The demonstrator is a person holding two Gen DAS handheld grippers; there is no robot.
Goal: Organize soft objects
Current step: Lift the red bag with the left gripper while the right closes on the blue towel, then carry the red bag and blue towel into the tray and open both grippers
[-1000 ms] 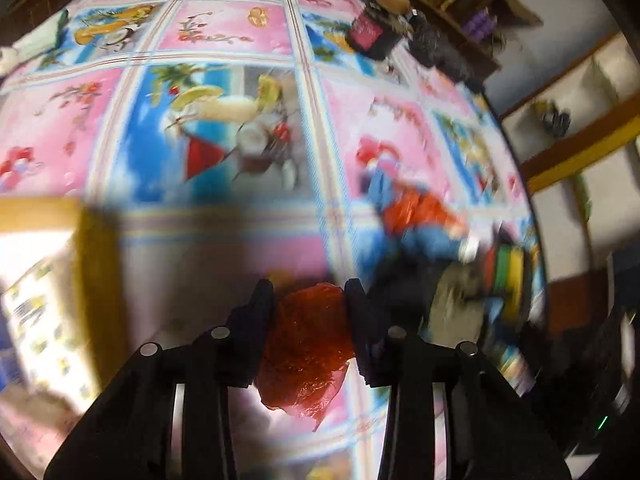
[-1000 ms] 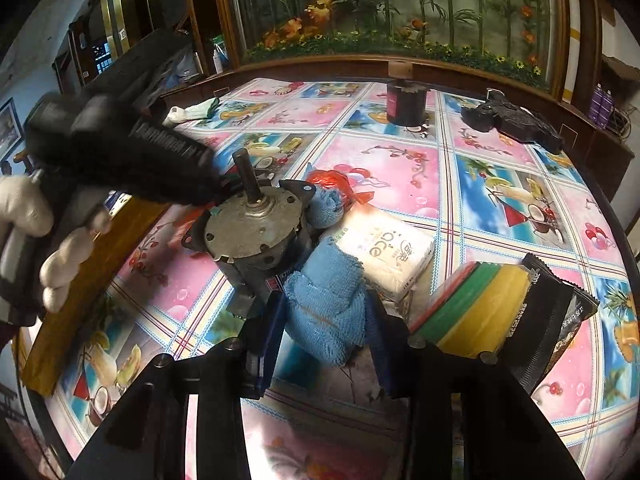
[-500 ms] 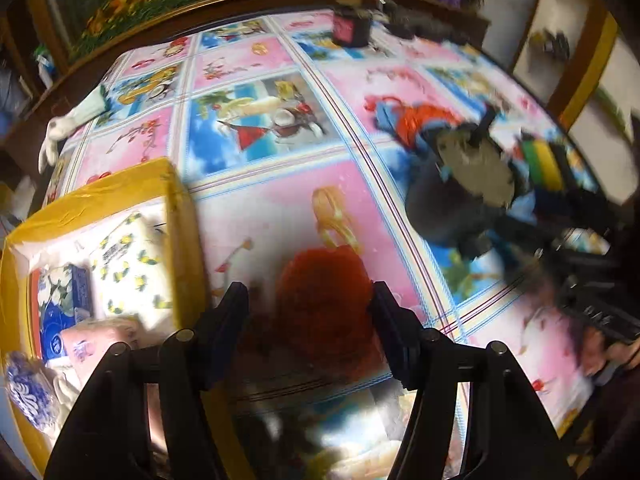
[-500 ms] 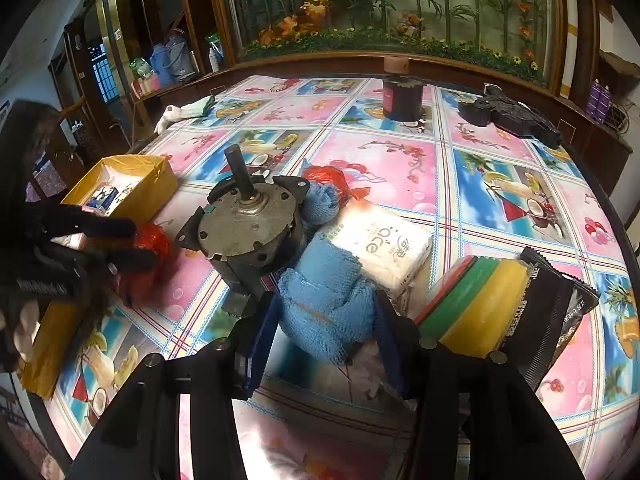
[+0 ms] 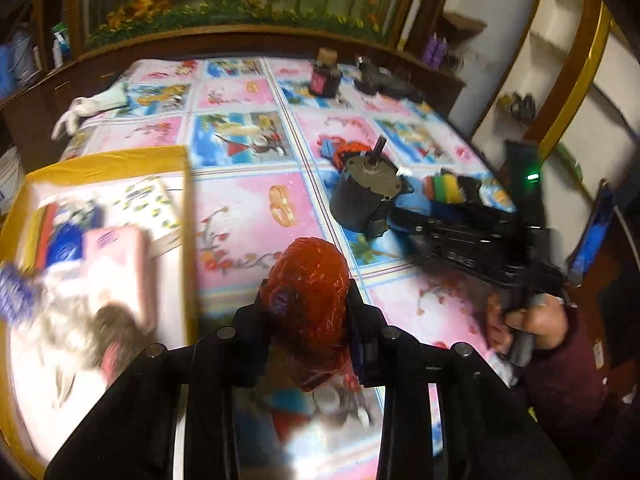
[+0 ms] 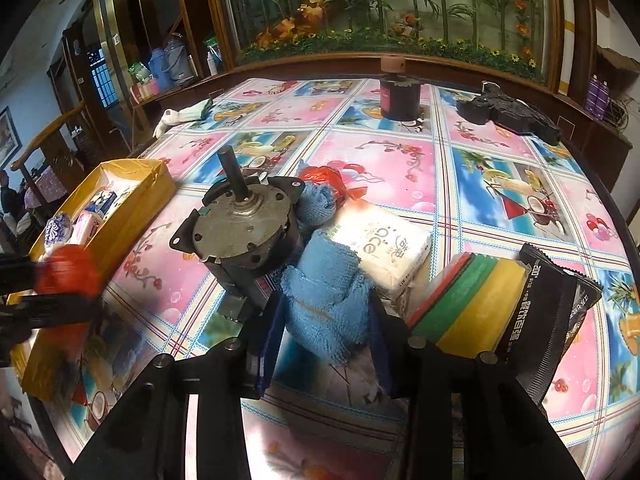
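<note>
My left gripper is shut on a crumpled red plastic bag and holds it above the table, just right of the yellow box. The box holds several soft packs, blurred here. In the right wrist view the red bag hangs over the box's near part. My right gripper is shut on a blue towel beside a metal motor. A white tissue pack, a second blue cloth, another red bag and stacked coloured sponges lie close by.
A black foil packet lies right of the sponges. A dark jar, a black tool and a white glove sit at the table's far side. The table edge curves close on the right.
My left gripper has carried the red bag from beside the motor leftward to the yellow box. My right gripper stays shut on the blue towel, hardly moved.
</note>
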